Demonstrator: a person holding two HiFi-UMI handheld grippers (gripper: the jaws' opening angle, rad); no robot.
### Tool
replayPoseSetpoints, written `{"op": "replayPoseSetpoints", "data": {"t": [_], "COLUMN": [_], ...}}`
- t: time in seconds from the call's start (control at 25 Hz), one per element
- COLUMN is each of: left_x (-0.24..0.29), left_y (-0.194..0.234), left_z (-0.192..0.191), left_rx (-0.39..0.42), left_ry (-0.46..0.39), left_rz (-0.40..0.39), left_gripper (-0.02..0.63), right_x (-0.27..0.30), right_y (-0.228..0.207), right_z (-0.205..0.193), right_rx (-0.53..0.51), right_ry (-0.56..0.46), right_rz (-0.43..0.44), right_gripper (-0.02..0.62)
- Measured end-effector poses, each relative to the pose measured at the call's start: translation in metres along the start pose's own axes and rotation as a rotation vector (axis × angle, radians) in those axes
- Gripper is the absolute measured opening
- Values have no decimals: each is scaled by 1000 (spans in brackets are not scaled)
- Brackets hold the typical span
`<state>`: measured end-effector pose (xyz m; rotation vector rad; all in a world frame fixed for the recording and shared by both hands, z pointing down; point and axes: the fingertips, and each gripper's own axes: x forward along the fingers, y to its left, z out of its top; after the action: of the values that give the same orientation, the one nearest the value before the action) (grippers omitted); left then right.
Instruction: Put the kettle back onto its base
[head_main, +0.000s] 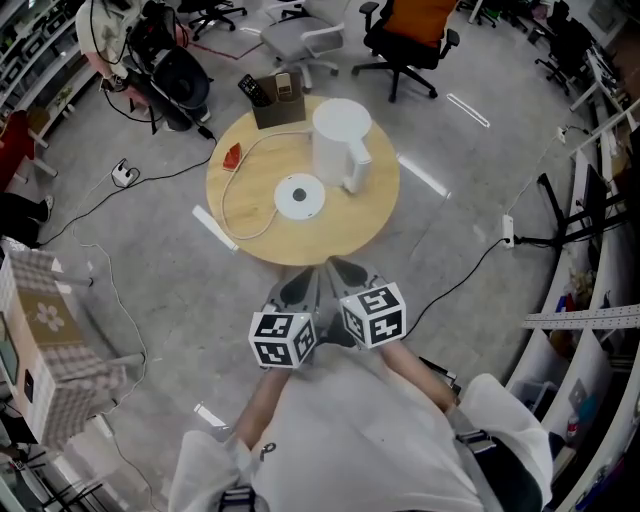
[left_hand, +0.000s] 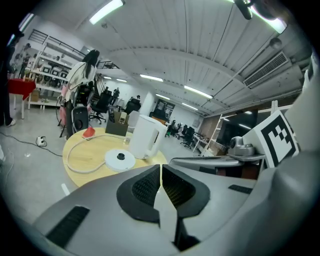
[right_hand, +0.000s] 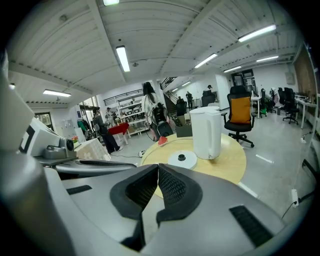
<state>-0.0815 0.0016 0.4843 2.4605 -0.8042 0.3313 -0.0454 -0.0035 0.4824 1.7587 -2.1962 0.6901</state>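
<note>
A round wooden table (head_main: 365, 215) in an office. A tall white kettle (head_main: 338, 140) stands upright just beside its flat round base (head_main: 300, 196), off it. My left gripper (left_hand: 160, 172) and right gripper (right_hand: 156, 172) are both pressed together, empty.

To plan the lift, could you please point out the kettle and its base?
kettle (head_main: 338, 135), head view, on its white top.
base (head_main: 300, 196), head view, at the centre of the round white disc.
</note>
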Motion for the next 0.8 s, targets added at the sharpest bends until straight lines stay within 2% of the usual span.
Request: {"op": "replayPoseSetpoints", "data": {"t": [0.32, 0.8], "left_x": [2, 22], "left_y": [9, 4], "left_z": [-1, 8], "left_rx": [-17, -37], "left_ry": [21, 6], "left_rz": [47, 25], "left_gripper": [35, 35], "right_x": [-7, -10], "right_y": [-6, -21], "right_z": [3, 22], "right_rx": [15, -35], "right_ry": [-23, -84], "right_rz": [-24, -15], "right_gripper": [26, 26]}}
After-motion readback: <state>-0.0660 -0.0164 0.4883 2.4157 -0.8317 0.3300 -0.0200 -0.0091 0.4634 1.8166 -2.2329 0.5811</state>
